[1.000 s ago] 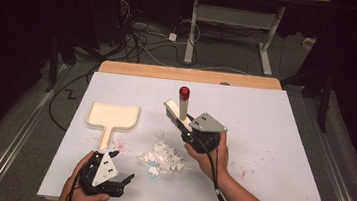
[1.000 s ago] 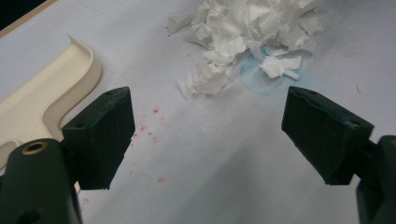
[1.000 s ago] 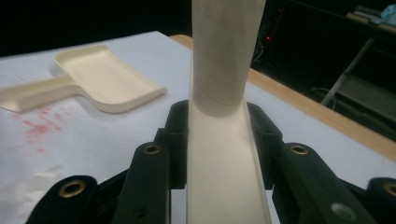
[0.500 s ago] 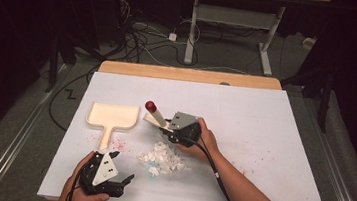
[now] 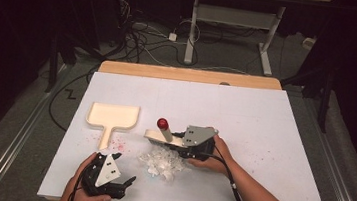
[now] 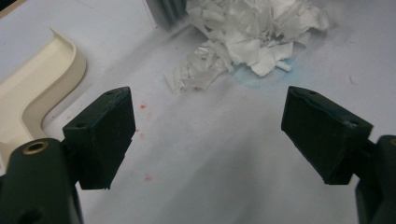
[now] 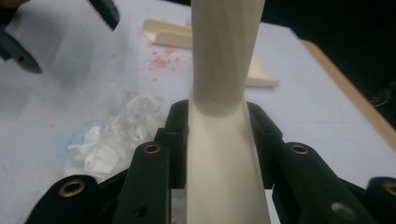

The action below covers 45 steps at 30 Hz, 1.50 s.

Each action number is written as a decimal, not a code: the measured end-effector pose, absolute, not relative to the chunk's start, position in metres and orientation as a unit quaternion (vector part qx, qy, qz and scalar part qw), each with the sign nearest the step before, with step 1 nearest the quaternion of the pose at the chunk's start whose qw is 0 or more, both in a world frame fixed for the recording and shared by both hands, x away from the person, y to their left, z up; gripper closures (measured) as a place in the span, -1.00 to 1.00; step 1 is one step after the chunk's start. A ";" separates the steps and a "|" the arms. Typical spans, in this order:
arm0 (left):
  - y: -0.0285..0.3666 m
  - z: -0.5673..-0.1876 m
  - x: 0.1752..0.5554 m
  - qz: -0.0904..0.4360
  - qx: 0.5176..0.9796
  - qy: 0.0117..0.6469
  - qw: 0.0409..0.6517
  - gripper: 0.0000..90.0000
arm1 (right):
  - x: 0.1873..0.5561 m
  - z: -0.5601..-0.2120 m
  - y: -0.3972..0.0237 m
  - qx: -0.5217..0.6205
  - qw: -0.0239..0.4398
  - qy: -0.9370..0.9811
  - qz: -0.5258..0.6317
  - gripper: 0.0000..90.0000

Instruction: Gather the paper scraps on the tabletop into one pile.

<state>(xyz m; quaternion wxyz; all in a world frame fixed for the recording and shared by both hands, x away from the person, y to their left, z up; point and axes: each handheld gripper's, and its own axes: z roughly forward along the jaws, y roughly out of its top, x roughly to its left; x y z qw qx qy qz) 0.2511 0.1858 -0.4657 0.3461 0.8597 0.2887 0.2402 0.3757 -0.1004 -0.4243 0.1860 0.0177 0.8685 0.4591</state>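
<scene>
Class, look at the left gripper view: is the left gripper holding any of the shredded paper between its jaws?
No: the left gripper has its jaws wide apart over bare table, and the shredded paper pile lies farther ahead, untouched.

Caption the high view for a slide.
Right claw grips a cream brush beside paper scraps; left claw open.

A lab or recording workspace: a white-covered counter [image 5: 264,124] stands in a dark room, loose cables [image 5: 142,41] sprawl over the grey floor [image 5: 19,114] behind it, and a metal-legged desk frame [image 5: 235,23] stands farther back
</scene>
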 end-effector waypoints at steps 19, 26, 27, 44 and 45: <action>0.180 -0.467 0.251 0.241 0.866 0.284 0.334 -0.63 | 0.328 -0.398 -0.215 0.124 0.171 0.876 0.434 0.51; 0.178 -0.466 0.252 0.241 0.866 0.282 0.335 -0.63 | 0.308 -0.412 -0.210 0.109 0.151 0.900 0.395 0.51; 0.178 -0.466 0.252 0.241 0.866 0.280 0.336 -0.63 | 0.309 -0.414 -0.206 0.109 0.144 0.900 0.398 0.51; 0.185 -0.465 0.251 0.245 0.862 0.286 0.339 -0.63 | 0.307 -0.411 -0.174 0.098 0.136 0.884 0.436 0.51; 0.185 -0.465 0.250 0.246 0.862 0.286 0.340 -0.63 | 0.305 -0.407 -0.178 0.101 0.135 0.881 0.442 0.51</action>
